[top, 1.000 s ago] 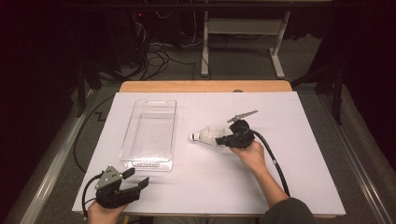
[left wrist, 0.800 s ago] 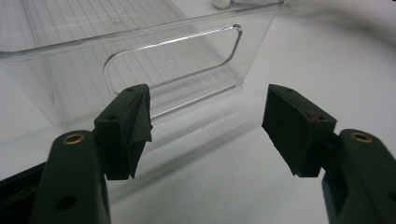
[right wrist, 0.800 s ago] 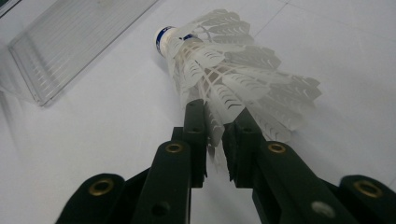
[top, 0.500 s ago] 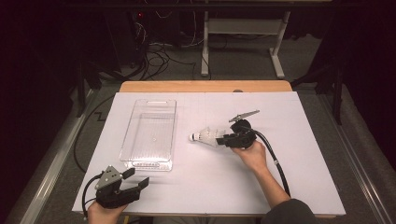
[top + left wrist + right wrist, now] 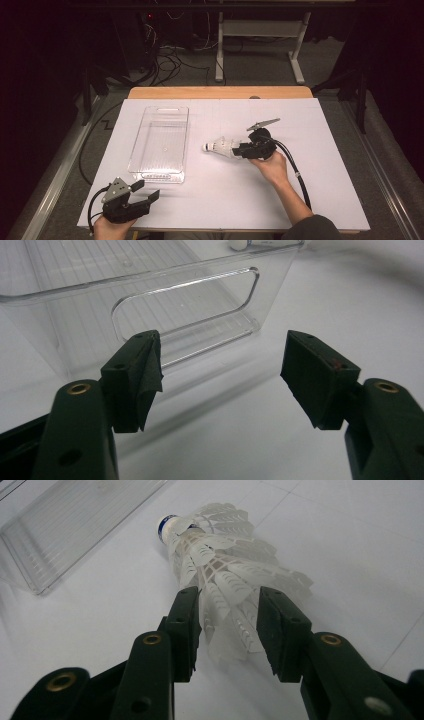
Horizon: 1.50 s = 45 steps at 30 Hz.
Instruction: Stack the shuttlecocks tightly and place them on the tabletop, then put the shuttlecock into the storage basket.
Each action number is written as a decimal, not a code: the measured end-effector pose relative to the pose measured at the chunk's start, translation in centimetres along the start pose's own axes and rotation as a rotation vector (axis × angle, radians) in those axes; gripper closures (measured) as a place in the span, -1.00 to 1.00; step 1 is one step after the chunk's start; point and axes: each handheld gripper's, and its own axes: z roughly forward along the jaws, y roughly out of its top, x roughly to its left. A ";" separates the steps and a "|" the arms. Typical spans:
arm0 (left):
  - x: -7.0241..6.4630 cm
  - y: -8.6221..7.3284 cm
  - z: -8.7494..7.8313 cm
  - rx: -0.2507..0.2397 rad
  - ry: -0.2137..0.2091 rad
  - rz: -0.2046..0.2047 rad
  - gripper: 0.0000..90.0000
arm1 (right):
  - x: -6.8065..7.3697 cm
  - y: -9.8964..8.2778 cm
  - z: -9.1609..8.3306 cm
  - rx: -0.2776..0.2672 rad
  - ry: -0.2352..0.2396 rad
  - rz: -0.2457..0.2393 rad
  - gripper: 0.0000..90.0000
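A white plastic shuttlecock [image 5: 220, 146] lies on its side on the white table cover [image 5: 320, 200], a little right of the middle, with its cork tip pointing toward the clear plastic bin [image 5: 160, 142] and its skirt pointing toward the person's right hand. The right gripper [image 5: 239, 150] sits low at the skirt end, held level along the table. In the right gripper view the shuttlecock [image 5: 225, 575] shows a blue band around its cork, and its ribbed skirt reaches back between the two black jaws; those jaws have just been opening, and now the left pad [image 5: 192, 625] lies at or almost at the skirt while a sliver of gap shows on the other side, so the pads are no longer pinching it and the shuttlecock rests on the table. The bin [image 5: 60, 535] lies beyond it at the upper left of that view. The left gripper [image 5: 147, 192] rests at the near left corner of the table, just in front of the bin's near end wall, well apart from the shuttlecock. In the left gripper view its jaws stand spread wide with nothing between them, facing the bin's [image 5: 165, 295] cut-out handle slot, and the bin is empty inside.
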 end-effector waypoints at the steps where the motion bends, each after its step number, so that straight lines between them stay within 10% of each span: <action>1: 0.0 0.0 0.0 0.000 0.000 0.000 -0.26 | 0.0 0.0 0.0 0.001 -0.002 0.000 0.34; 45: 0.1 0.0 -0.1 -0.007 -0.008 -0.003 -0.26 | 0.9 -3.5 -1.5 -0.069 -0.027 0.009 0.10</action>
